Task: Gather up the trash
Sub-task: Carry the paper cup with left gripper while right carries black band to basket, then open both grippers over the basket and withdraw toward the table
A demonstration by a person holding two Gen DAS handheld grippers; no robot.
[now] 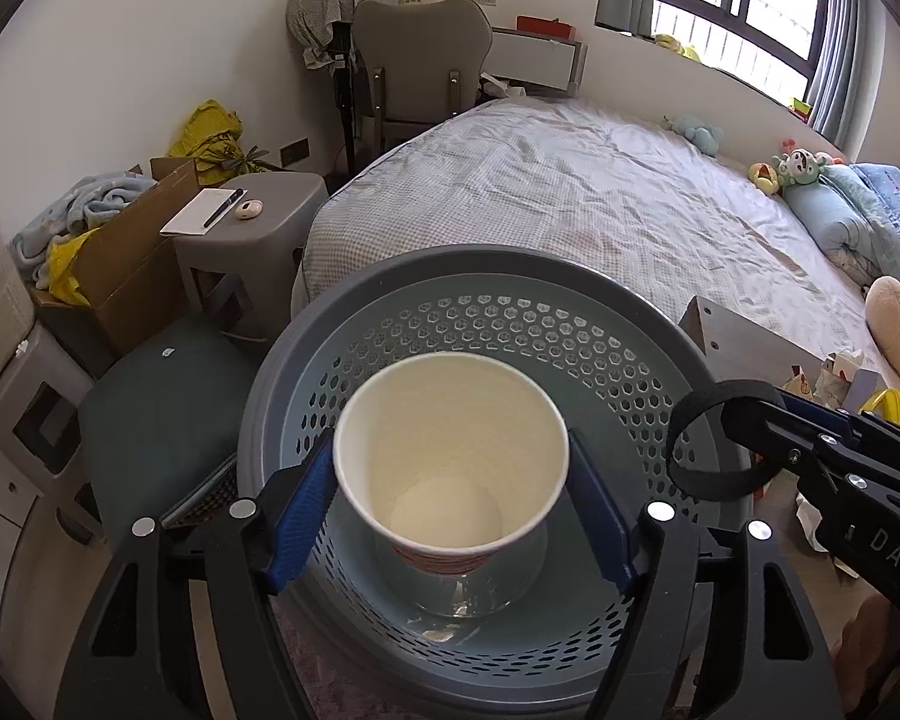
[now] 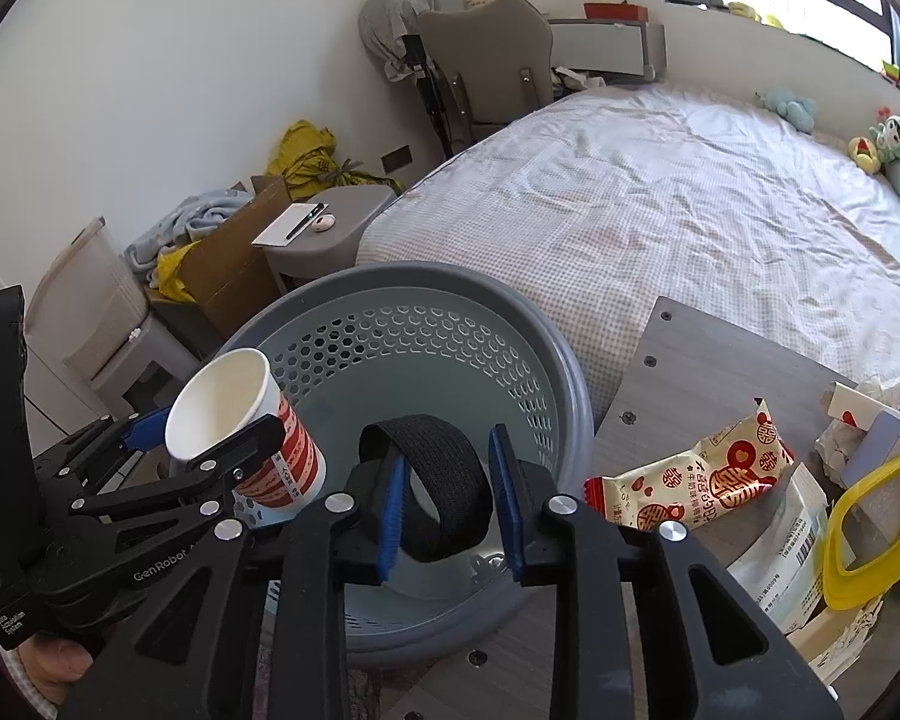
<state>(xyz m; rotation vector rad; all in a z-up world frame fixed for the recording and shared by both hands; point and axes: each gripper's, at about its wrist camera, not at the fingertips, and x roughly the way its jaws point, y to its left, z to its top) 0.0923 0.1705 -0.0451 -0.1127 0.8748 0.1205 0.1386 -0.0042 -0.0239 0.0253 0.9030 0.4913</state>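
Note:
My left gripper (image 1: 450, 468) is shut on a white paper cup (image 1: 450, 450) with red print and holds it upright over the grey perforated waste basket (image 1: 570, 324); the cup also shows in the right wrist view (image 2: 240, 420). My right gripper (image 2: 450, 498) is shut on a black fabric strap loop (image 2: 444, 468) above the basket's (image 2: 450, 330) opening. The strap also shows at the right of the left wrist view (image 1: 708, 438). A clear plastic item (image 1: 468, 594) lies on the basket's bottom.
A grey table (image 2: 702, 360) to the right holds a red-and-white snack wrapper (image 2: 690, 474), a yellow ring (image 2: 870, 522), papers (image 2: 774, 564) and crumpled tissue (image 2: 834, 438). A bed (image 2: 660, 198) lies behind. A stool (image 1: 258, 204), a cardboard box (image 1: 132, 252) and a chair (image 1: 420, 60) stand to the left and behind.

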